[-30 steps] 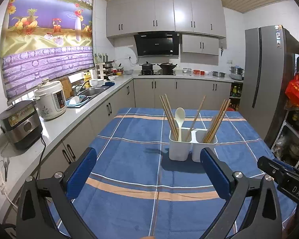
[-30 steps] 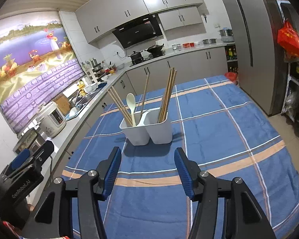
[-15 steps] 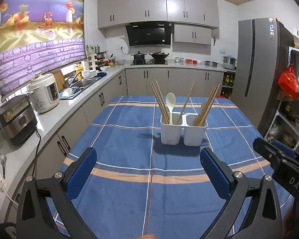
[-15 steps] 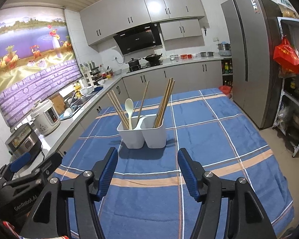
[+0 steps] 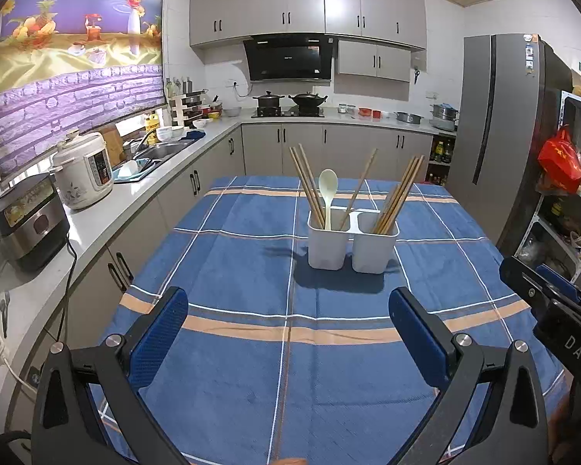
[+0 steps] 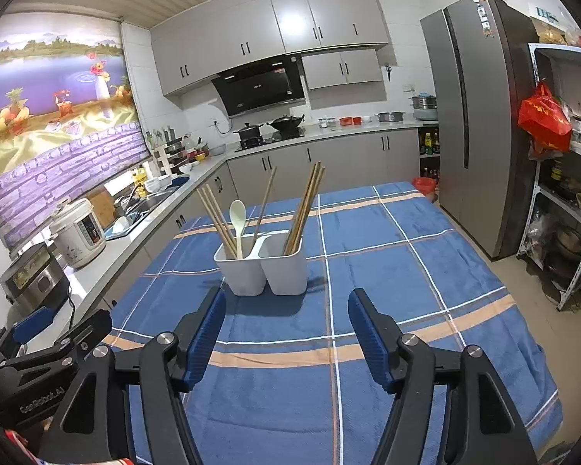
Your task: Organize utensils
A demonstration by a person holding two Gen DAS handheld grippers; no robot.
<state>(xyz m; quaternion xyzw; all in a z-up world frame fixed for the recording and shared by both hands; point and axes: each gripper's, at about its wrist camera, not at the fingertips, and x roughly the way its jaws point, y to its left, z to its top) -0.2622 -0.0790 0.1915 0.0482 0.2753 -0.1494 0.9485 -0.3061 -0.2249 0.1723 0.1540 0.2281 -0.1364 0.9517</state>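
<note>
**Both tongs spread and empty, short of the utensil holder**

Left gripper (image 5: pixel 288 319) stands with its blue pads wide apart and nothing between them. The right gripper (image 6: pixel 286 319) is empty too, and its jaws are opening at this moment. Straight ahead of both, well apart from either set of fingertips, the white two-cup utensil holder (image 6: pixel 265 267) sits on the blue plaid tablecloth (image 5: pixel 232 271). As seen from the left gripper, its left cup holds wooden chopsticks (image 5: pixel 308 186) leaning both ways and a pale spoon (image 5: pixel 328 190); the right cup holds a tighter chopstick bundle (image 5: pixel 399 193).

Risk, as I judge it: the sticks lean outward and cross, so a wide jaw coming in could catch several at once, or knock the light holder over. The spoon between the sticks may drag a neighbour out.

Against the picture a second back, the right jaws stand wider, and the holder sits a little lower and farther ahead in both views. Its contents look unchanged.
</note>
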